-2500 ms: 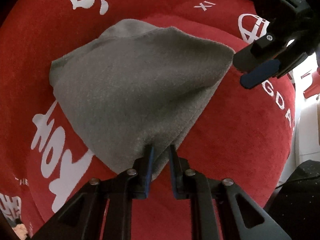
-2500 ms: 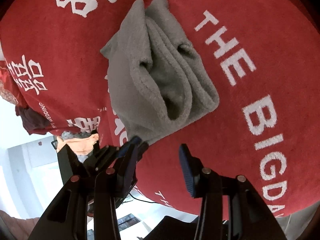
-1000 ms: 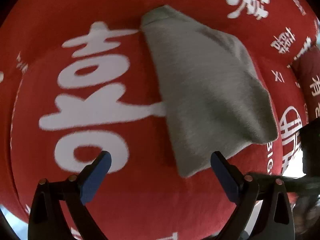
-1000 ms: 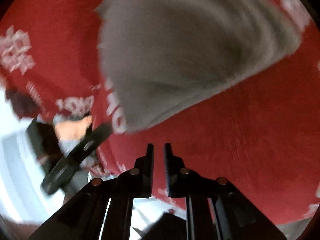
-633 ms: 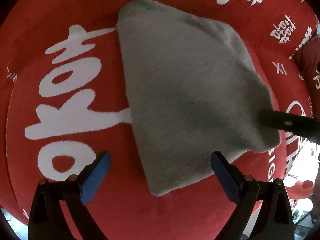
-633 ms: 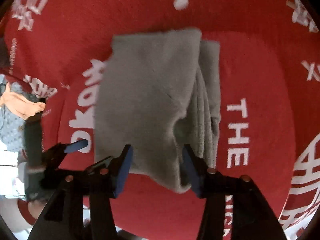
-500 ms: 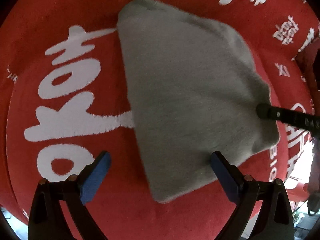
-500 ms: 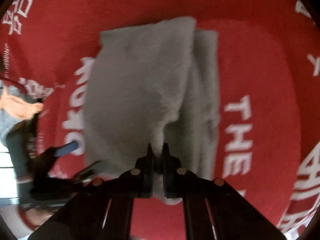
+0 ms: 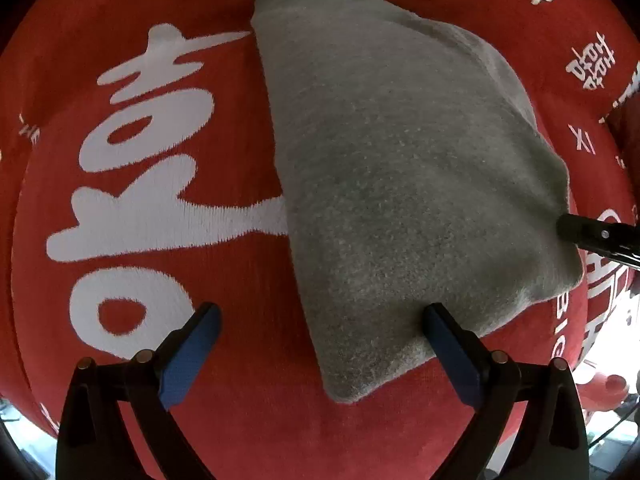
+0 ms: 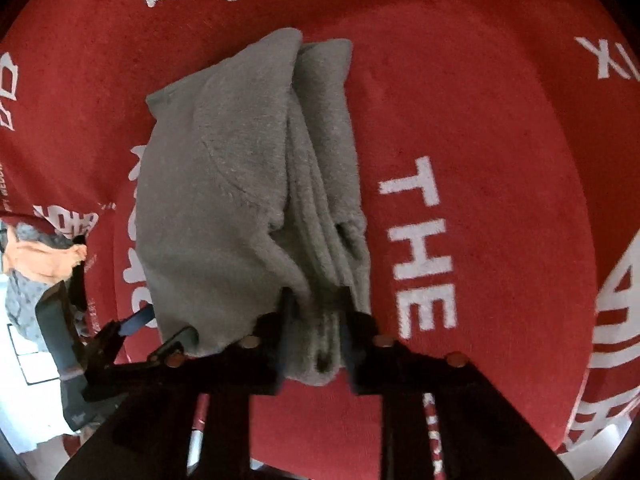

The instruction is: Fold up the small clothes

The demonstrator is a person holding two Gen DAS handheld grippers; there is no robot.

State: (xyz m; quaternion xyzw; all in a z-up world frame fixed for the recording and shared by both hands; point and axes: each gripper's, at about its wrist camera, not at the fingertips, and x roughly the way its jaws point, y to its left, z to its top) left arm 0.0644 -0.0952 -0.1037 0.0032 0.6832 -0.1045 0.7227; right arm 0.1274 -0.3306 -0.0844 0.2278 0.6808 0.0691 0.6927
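A folded grey fleece garment [image 9: 400,184] lies on a red cloth with white lettering [image 9: 132,184]. My left gripper [image 9: 320,344] is open, its blue-padded fingers straddling the garment's near corner without gripping it. In the right wrist view the same garment [image 10: 224,184] shows its stacked folded layers. My right gripper [image 10: 314,312] is shut on the thick folded edge of those layers. The right gripper's finger also shows in the left wrist view [image 9: 600,236] at the garment's right corner.
The red cloth [image 10: 500,160] covers a rounded surface that drops off at the edges. Orange and grey clothes [image 10: 36,256] lie beyond the cloth's left edge in the right wrist view. The left gripper shows there too [image 10: 120,336].
The left gripper let go of the garment's corner and opened wide. The right gripper opened, moved onto the folded edge and closed on it. The garment came to rest folded on the cloth.
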